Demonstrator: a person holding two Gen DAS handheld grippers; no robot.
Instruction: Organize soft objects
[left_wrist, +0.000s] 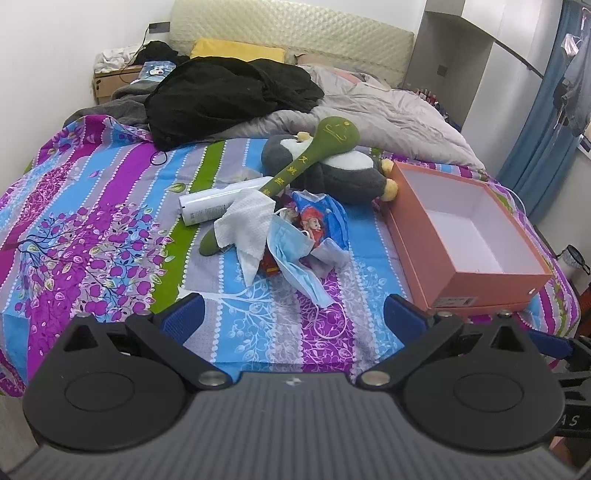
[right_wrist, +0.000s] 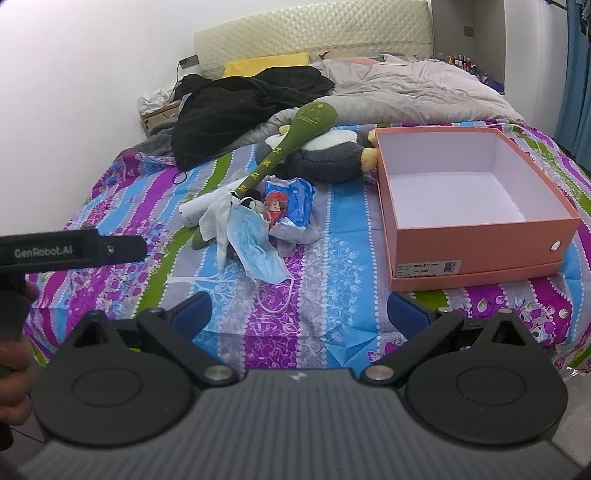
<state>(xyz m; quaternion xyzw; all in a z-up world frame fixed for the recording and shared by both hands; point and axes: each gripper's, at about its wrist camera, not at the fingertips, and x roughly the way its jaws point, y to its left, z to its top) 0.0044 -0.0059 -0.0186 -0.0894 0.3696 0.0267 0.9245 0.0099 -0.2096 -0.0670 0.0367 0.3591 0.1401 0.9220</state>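
Note:
A pile lies mid-bed: a grey and white penguin plush (left_wrist: 343, 170) (right_wrist: 328, 155), a long green plush mallet (left_wrist: 314, 151) (right_wrist: 295, 136) across it, a white tissue (left_wrist: 245, 225) (right_wrist: 216, 218), a blue face mask (left_wrist: 295, 258) (right_wrist: 255, 247), a blue cartoon wrapper (left_wrist: 321, 218) (right_wrist: 290, 205) and a white tube (left_wrist: 207, 206) (right_wrist: 194, 208). An empty orange box (left_wrist: 465, 280) (right_wrist: 476, 236) sits to the right of it. My left gripper (left_wrist: 293, 314) and right gripper (right_wrist: 299, 314) both hang open in front of the pile, holding nothing.
Black clothing (left_wrist: 225, 96) (right_wrist: 243, 107) and a grey duvet (left_wrist: 388, 110) (right_wrist: 417, 92) cover the far half of the bed, with a yellow pillow (left_wrist: 240, 50) by the headboard. A cardboard box (left_wrist: 107, 83) stands at the far left. Blue curtains (left_wrist: 546, 122) hang at the right.

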